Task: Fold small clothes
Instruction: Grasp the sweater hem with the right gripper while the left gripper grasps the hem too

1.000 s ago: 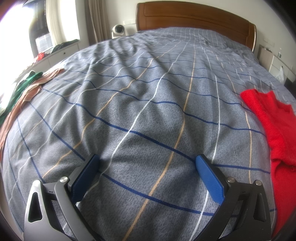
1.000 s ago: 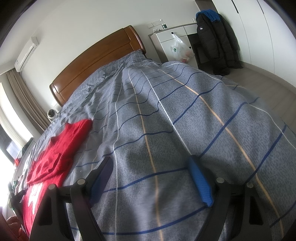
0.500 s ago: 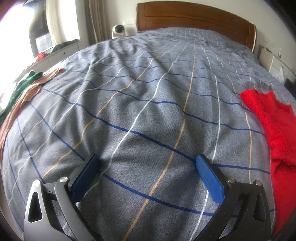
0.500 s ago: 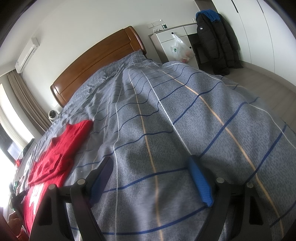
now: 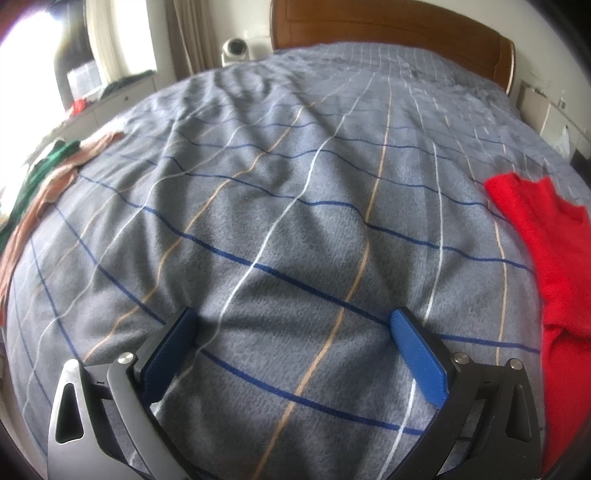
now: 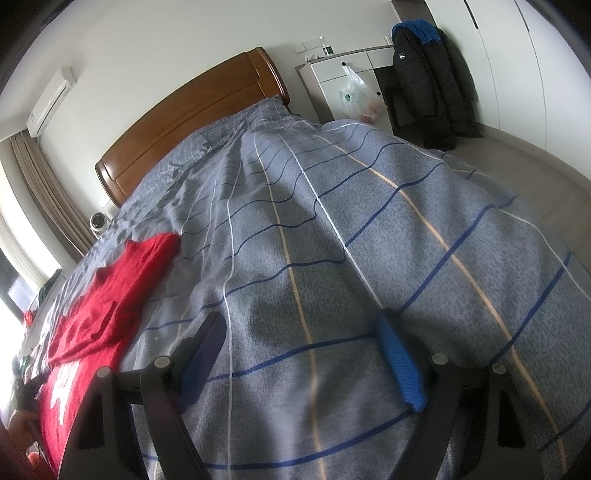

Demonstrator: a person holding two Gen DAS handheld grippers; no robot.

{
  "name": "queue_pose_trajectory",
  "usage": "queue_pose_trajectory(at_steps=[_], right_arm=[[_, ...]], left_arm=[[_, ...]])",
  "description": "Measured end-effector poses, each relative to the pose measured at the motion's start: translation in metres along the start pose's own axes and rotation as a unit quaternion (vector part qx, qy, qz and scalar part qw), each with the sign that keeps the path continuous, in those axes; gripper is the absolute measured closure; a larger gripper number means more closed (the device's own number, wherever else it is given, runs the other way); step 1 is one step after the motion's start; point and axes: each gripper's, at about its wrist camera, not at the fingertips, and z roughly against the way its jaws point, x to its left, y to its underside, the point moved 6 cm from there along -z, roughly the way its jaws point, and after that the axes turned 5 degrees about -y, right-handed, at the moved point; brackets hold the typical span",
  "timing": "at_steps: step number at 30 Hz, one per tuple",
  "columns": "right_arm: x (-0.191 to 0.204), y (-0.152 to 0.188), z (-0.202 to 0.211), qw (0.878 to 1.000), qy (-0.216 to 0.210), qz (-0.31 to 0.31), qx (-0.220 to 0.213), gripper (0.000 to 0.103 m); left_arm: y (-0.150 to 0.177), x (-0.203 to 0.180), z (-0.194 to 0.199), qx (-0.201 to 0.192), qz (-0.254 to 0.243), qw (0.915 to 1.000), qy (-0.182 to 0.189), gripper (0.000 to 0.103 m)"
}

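Note:
A red knit garment (image 5: 546, 251) lies on the grey checked bedspread (image 5: 295, 206), at the right edge of the left wrist view. It also shows at the lower left of the right wrist view (image 6: 110, 302), rumpled, with white print near its near end. My left gripper (image 5: 295, 332) is open and empty just above the bedspread, well left of the garment. My right gripper (image 6: 299, 339) is open and empty over bare bedspread (image 6: 369, 236), to the right of the garment.
A green and a tan garment (image 5: 44, 177) lie at the bed's left edge. A wooden headboard (image 5: 388, 29) stands at the far end. A white cabinet (image 6: 343, 85) and a hanging black coat (image 6: 424, 81) stand right of the bed, beside bare floor (image 6: 535, 162).
The right wrist view has shifted slightly, so more of the red garment shows at its left. The left gripper has stayed still.

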Motion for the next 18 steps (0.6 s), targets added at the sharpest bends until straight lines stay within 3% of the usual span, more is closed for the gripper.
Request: queue_pose_trajectory(at_steps=[3, 6, 10, 12, 13, 15, 18], right_arm=[[0.001, 0.000, -0.001, 1.000, -0.002, -0.001, 0.000, 0.021], [0.001, 0.000, -0.002, 1.000, 0.005, 0.001, 0.006, 0.021], [0.020, -0.005, 0.003, 0.996, 0.036, 0.030, 0.075, 0.020], [0.046, 0.005, 0.019, 0.993, -0.014, 0.041, 0.111, 0.020], [0.068, 0.020, 0.032, 0.986, -0.060, 0.052, 0.146, 0.020], [0.101, 0.054, 0.052, 0.969, -0.108, 0.076, 0.206, 0.020], [0.143, 0.126, 0.081, 0.936, -0.142, 0.135, 0.292, 0.020]], left_arm=[[0.005, 0.003, 0.009, 0.027, 0.006, 0.9993, 0.025, 0.001], [0.028, 0.002, 0.044, 0.046, 0.006, 0.9967, 0.067, 0.001], [0.094, -0.019, 0.116, 0.095, -0.052, 0.9730, 0.204, 0.001], [0.134, -0.031, 0.145, 0.120, -0.089, 0.9599, 0.237, 0.001], [0.153, -0.037, 0.155, 0.131, -0.106, 0.9556, 0.242, 0.001], [0.186, -0.048, 0.165, 0.156, -0.124, 0.9495, 0.243, 0.001], [0.206, -0.059, 0.160, 0.176, -0.124, 0.9435, 0.252, 0.002]])
